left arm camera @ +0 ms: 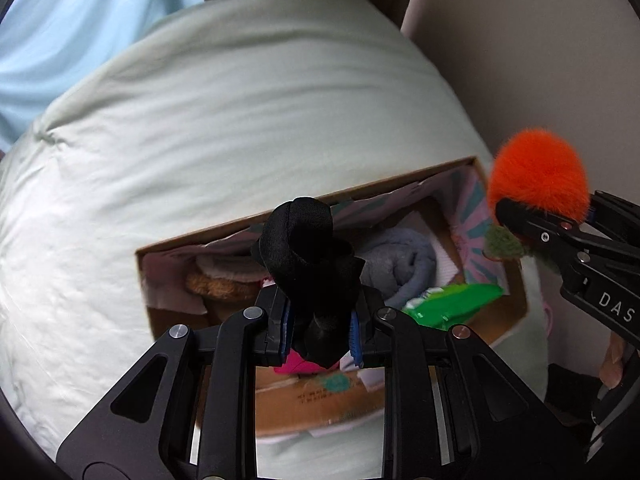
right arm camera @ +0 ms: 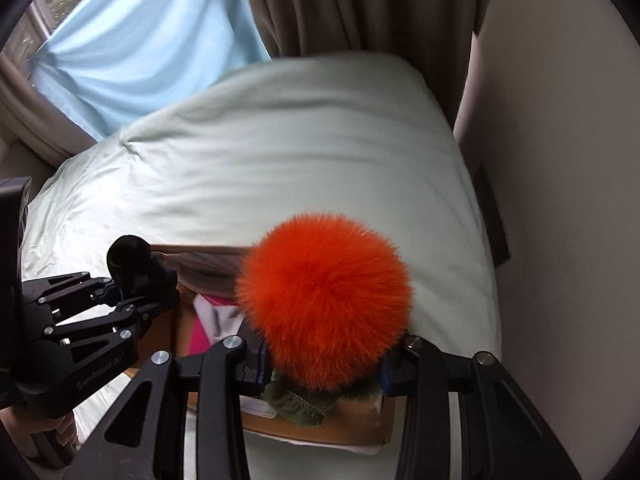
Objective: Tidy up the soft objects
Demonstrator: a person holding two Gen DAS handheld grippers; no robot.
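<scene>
We held both tongs over the box (left arm camera: 472, 168) on the bed (left arm camera: 240, 120): left tongs (left arm camera: 320, 320) pinching a black cloth (left arm camera: 308, 248), right tongs (right arm camera: 324, 368) pinching the orange pompom (right arm camera: 324, 300), presumably to drop them in

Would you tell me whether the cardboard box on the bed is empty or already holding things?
Holding things: the cardboard box contains a rolled grey cloth and a green packet.

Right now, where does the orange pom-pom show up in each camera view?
Left wrist view: orange pom-pom at the right edge, held in the right gripper.
Right wrist view: orange pom-pom at lower centre, filling the space between that gripper's fingers.
Shared landmark: the cardboard box on the bed.
</scene>
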